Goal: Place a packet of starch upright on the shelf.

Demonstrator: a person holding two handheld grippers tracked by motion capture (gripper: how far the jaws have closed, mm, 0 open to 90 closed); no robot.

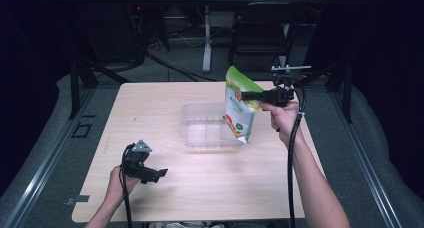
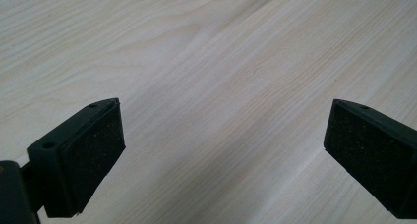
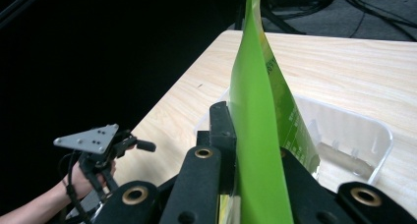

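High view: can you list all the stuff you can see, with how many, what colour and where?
Bag: one, green and white, in the air over the tub's right end, pinched by the right tongs.
Tub: one, clear plastic, middle of the table.
Table: one, light wood, under everything.
Chair: one, black, on the floor behind the table.
Right tongs: one, black, shut on the bag.
Left tongs: one, black, open, low over the table's near left part.
Hands: two, one per tongs.
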